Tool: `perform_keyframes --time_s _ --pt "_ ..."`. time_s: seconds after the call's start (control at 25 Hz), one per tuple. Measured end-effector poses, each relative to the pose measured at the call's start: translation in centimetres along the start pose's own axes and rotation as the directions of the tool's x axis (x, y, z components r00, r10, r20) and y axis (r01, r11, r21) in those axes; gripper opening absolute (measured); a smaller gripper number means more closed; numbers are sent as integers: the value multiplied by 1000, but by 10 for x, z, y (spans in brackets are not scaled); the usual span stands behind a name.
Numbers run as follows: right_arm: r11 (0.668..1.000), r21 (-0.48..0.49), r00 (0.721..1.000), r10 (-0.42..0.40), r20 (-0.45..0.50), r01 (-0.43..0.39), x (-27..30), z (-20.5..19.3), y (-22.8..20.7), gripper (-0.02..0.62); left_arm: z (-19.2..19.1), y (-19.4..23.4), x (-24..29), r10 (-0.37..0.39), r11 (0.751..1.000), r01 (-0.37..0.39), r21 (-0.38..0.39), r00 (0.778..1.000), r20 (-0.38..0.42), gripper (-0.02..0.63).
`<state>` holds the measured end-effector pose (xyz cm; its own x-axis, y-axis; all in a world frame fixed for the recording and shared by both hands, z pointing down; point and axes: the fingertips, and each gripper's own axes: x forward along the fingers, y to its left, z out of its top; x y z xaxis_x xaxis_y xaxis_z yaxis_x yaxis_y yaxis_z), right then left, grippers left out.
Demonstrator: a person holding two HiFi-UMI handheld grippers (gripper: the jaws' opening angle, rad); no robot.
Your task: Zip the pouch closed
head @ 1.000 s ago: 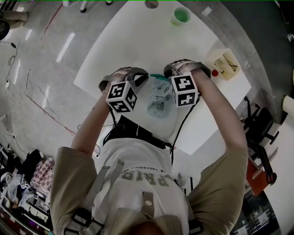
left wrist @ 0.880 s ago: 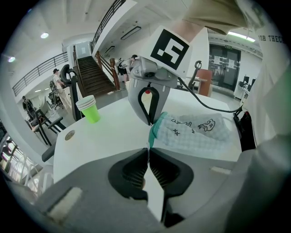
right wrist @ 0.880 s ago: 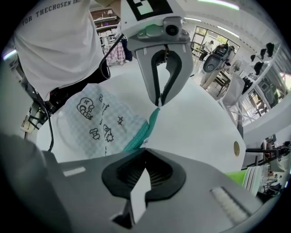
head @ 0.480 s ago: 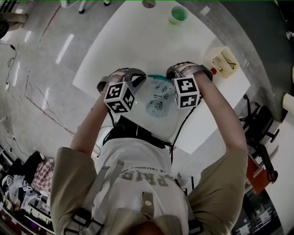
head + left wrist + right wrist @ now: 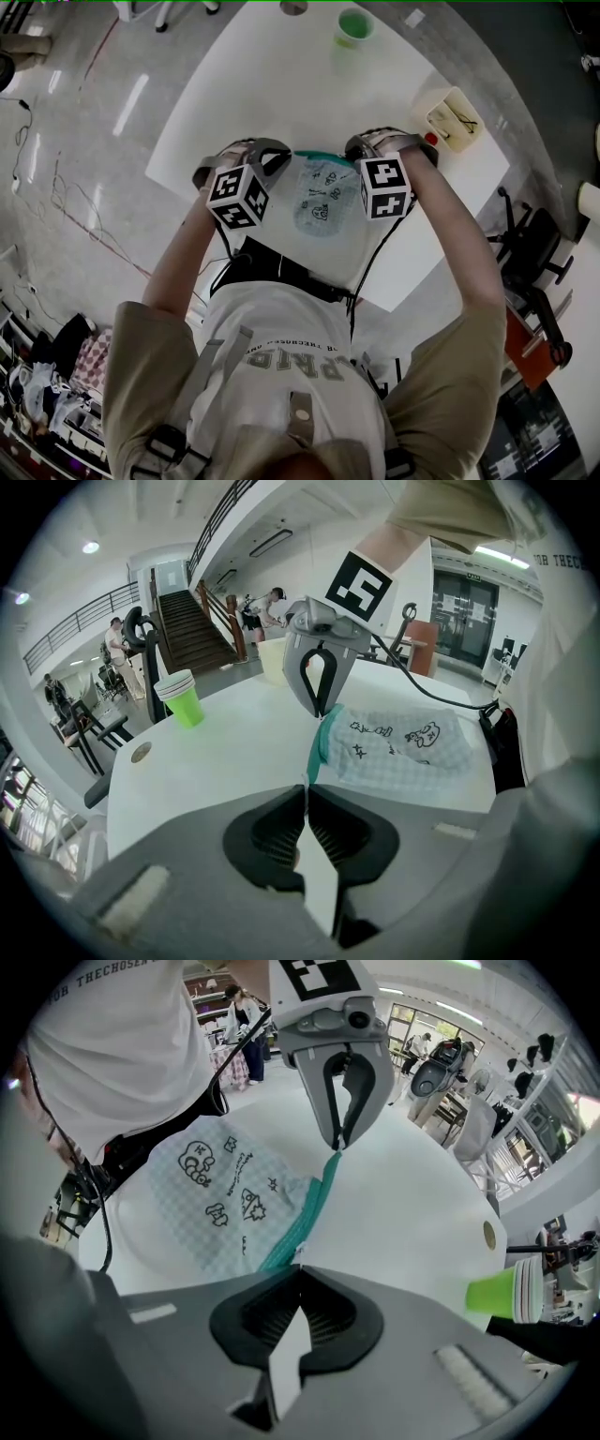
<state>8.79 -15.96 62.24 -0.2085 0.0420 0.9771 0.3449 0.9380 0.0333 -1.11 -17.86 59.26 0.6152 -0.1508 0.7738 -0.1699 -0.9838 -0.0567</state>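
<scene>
white lettered t-shirt (image 5: 281,323), black-and-white marker cubes (image 5: 236,197) (image 5: 385,187)

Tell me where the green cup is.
In the head view, the green cup stands near the white table's far edge, well beyond the pouch, with bare tabletop between them.

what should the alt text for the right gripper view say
The right gripper, jaws shut, pinches the near end of the teal zipper of a checked pouch on a white table. Opposite, the left gripper pinches the far end; a green cup stands at right.
</scene>
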Motion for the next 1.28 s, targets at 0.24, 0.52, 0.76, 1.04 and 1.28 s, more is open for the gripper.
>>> perform_keyframes --time_s 0.24,0.52,0.76,1.04,1.28 --pt "999 48 1000 1 2 -1 -4 -8 8 2 -7 -1 -4 -2 1000 2 -2 1000 -18 26" --pt "998 69 1000 -1 -28 3 -4 -28 17 2 -17 4 -3 8 1000 -9 -7 999 -45 26" --pt "993 119 1000 -11 -15 12 -7 -33 21 2 -25 5 0 8 999 -10 -33 999 -52 26" --pt "991 135 1000 -17 -11 19 -8 -33 20 2 -27 11 3 19 997 -23 -70 998 -56 26" --pt "993 118 999 -16 -33 20 -5 -40 21 2 -24 12 10 19 997 -24 -67 997 -71 26"
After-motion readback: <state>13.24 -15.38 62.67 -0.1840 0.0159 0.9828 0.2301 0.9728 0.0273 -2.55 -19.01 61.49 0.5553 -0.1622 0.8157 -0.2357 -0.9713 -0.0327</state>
